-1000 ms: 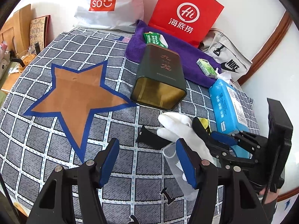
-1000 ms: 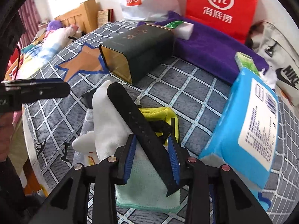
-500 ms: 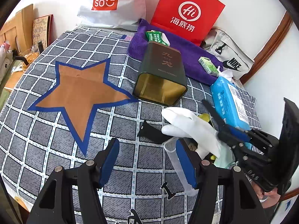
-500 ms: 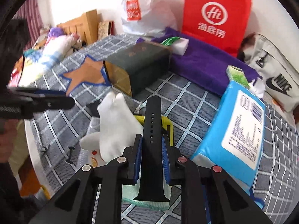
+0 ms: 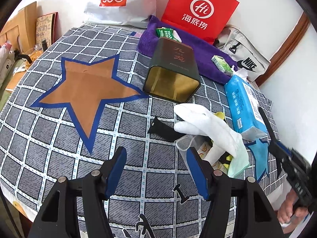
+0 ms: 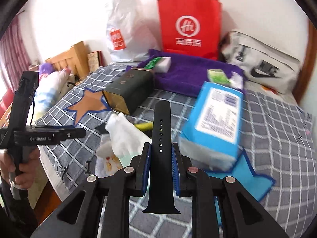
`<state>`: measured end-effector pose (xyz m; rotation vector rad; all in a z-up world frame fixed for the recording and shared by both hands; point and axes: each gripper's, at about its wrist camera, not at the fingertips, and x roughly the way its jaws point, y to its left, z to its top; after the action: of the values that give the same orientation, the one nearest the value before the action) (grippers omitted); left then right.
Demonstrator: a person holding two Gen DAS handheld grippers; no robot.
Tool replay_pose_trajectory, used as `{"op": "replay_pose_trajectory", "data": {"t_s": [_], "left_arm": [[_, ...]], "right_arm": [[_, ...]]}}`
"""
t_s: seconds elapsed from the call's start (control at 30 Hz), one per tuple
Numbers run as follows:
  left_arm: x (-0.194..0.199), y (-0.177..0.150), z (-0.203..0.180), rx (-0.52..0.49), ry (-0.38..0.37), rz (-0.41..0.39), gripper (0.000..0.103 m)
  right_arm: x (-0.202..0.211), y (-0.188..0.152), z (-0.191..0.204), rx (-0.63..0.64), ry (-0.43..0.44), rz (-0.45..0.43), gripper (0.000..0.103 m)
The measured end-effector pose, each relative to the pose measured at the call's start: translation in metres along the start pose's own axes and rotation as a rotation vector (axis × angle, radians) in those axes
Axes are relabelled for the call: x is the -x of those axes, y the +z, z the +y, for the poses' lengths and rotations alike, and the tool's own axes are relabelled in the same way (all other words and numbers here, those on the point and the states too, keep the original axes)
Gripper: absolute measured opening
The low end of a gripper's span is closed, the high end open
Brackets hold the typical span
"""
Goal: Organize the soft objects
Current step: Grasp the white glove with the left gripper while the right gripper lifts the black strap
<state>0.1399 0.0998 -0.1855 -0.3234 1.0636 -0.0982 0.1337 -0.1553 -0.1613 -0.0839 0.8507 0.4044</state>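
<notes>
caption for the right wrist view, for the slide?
Right gripper clamps a black watch strap above the checked bedspread, white glove and blue wipes pack behind.

The blue tissue pack and sports bag are motion-blurred (labels unreadable). The white glove covers most of a yellow thing beneath it.

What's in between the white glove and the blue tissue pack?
A bit of yellow cloth peeks out between the white glove and the blue tissue pack, with checked bedcover around it. The left wrist view shows it best.
</notes>
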Motion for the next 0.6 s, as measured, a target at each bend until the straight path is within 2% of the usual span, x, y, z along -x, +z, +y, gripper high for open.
{"op": "replay_pose_trajectory", "data": {"t_s": [0.13, 0.3, 0.5, 0.6], "left_arm": [[0.001, -0.001, -0.015, -0.029, -0.04, 0.001, 0.061], [0.0, 0.002, -0.048, -0.113, -0.079, -0.005, 0.061], [-0.022, 0.007, -0.09, -0.195, -0.086, 0.036, 0.065], [-0.036, 0.009, -0.102, -0.206, -0.079, 0.051, 0.065]], "right_arm": [[0.007, -0.025, -0.011, -0.033, -0.061, 0.022, 0.02], [0.002, -0.055, -0.034, -0.106, -0.119, 0.085, 0.02], [-0.009, -0.077, -0.056, -0.178, -0.185, 0.126, 0.02], [-0.011, -0.082, -0.059, -0.19, -0.182, 0.129, 0.02]]}}
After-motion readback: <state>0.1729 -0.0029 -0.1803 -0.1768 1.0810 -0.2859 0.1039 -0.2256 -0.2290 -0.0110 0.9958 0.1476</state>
